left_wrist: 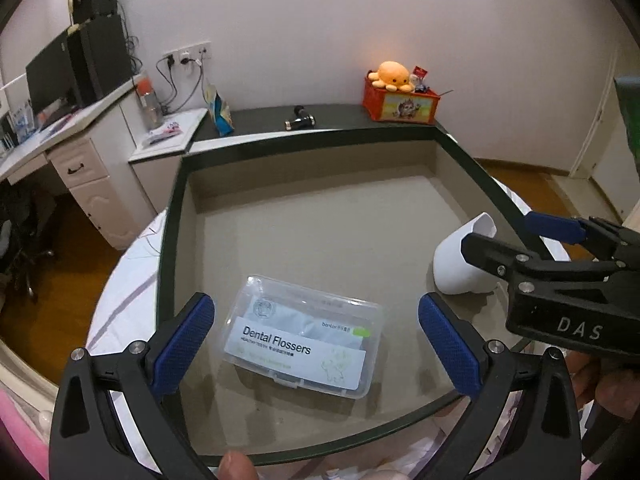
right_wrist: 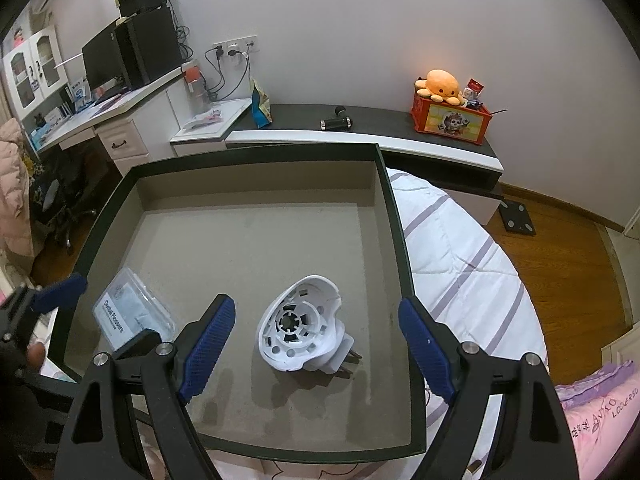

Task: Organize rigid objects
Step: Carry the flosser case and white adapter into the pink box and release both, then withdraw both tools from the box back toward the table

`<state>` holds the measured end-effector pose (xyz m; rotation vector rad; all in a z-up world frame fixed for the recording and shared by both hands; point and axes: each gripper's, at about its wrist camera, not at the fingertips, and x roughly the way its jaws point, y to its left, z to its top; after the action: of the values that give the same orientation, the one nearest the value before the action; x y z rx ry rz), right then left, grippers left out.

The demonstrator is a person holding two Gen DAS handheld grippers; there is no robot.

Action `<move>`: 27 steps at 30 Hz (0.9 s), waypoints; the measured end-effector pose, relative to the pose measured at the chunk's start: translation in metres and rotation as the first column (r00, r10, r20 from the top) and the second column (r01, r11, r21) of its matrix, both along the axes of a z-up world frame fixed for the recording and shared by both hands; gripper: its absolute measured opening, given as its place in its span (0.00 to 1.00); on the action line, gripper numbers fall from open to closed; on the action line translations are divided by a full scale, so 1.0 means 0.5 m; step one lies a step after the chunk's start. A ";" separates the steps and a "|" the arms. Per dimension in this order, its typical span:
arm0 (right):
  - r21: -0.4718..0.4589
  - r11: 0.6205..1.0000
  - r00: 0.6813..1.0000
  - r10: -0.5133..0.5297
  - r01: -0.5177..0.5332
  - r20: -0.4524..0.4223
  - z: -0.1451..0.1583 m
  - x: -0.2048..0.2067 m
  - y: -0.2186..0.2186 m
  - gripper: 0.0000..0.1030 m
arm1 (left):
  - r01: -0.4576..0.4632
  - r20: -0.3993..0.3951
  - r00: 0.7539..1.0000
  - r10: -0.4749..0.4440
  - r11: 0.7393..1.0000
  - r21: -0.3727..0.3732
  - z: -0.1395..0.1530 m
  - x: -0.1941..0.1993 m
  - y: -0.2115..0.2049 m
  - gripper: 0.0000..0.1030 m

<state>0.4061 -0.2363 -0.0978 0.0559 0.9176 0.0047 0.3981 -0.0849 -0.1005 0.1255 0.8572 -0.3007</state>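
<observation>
A shallow dark-rimmed tray point(left_wrist: 172, 220) point(right_wrist: 394, 216) with a beige floor lies on a bed. In it lies a clear plastic box labelled Dental Flossers point(left_wrist: 302, 334) point(right_wrist: 132, 312), flat, near the front left. A white plastic plug-in holder point(right_wrist: 302, 326) point(left_wrist: 460, 264) lies on its side at the front right, its prongs pointing right. My left gripper point(left_wrist: 316, 340) is open above and astride the floss box without touching it. My right gripper point(right_wrist: 316, 344) point(left_wrist: 520, 236) is open above the white holder, apart from it.
Striped white bedding point(right_wrist: 460, 256) surrounds the tray. Behind stands a dark shelf point(right_wrist: 380, 124) with an orange box and plush octopus point(right_wrist: 442, 88), a small black tool point(right_wrist: 336, 120) and a blue packet point(right_wrist: 260, 106). A white desk point(right_wrist: 100, 112) with monitors is at the left.
</observation>
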 end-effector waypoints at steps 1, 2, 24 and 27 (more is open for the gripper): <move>0.002 1.000 1.000 -0.001 0.001 0.001 0.000 0.000 -0.001 0.83 | -0.004 0.002 1.000 0.004 1.000 0.004 0.002 0.000 0.001 1.00; 0.003 1.000 1.000 -0.002 0.002 0.002 0.001 -0.001 -0.002 0.83 | -0.010 0.007 1.000 0.010 1.000 0.006 0.004 -0.002 0.004 1.00; 0.077 0.997 0.977 -0.034 0.018 0.212 0.156 -0.250 0.032 0.83 | -0.213 0.170 0.961 0.218 0.976 -0.049 0.147 -0.224 0.148 1.00; 0.078 0.997 0.966 -0.023 0.003 0.258 0.182 -0.314 0.049 0.83 | -0.211 0.205 0.953 0.223 0.975 -0.075 0.172 -0.279 0.166 1.00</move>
<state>0.2493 -0.2120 -0.0070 0.1304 0.6553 0.0348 0.2588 -0.0021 -0.0147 0.0132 0.6430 -0.1002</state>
